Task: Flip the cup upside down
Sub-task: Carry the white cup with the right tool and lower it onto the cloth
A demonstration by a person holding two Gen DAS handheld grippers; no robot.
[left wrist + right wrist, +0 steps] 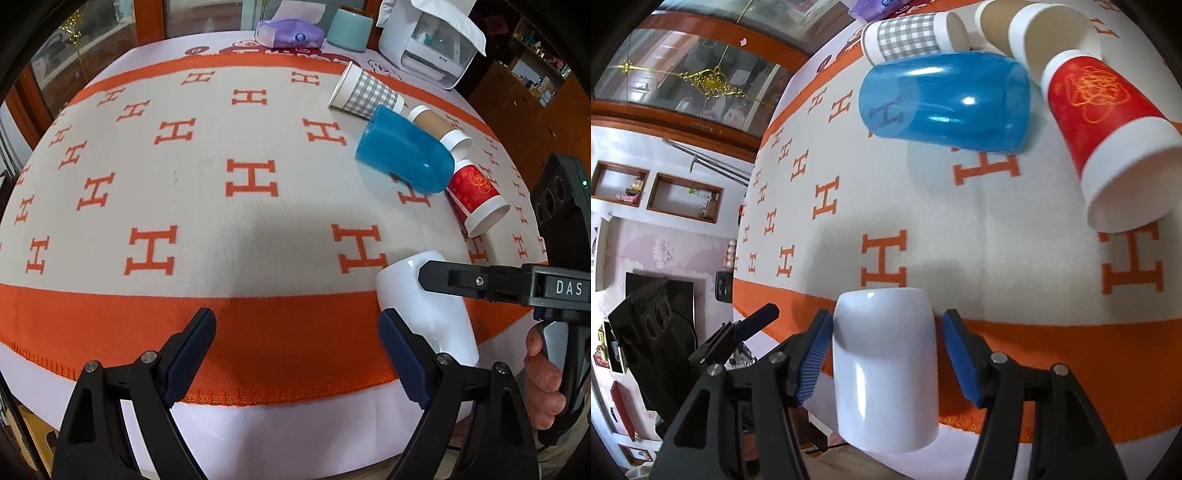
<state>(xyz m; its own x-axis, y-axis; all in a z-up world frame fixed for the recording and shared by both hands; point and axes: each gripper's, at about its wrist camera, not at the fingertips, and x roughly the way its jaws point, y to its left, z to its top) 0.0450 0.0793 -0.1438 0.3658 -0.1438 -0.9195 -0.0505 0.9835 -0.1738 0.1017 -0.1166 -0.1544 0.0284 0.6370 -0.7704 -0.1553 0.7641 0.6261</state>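
Note:
A glossy white cup (pixel 886 369) lies between the blue pads of my right gripper (pixel 884 354), which is shut on it. Its closed bottom points away from the camera, over the orange border of the cloth. In the left wrist view the same cup (pixel 424 306) shows at the lower right, with the right gripper's black finger (pixel 480 282) across it. My left gripper (pixel 297 354) is open and empty above the table's front edge, to the left of the cup.
On the H-patterned cloth (pixel 221 229) lie a blue plastic cup (pixel 404 153), a red paper cup (pixel 478 201), a brown paper cup (pixel 439 127) and a grey checked paper cup (pixel 365 92). At the back stand a white appliance (pixel 428 44), a teal cup (pixel 349 27) and a purple pack (pixel 288 33).

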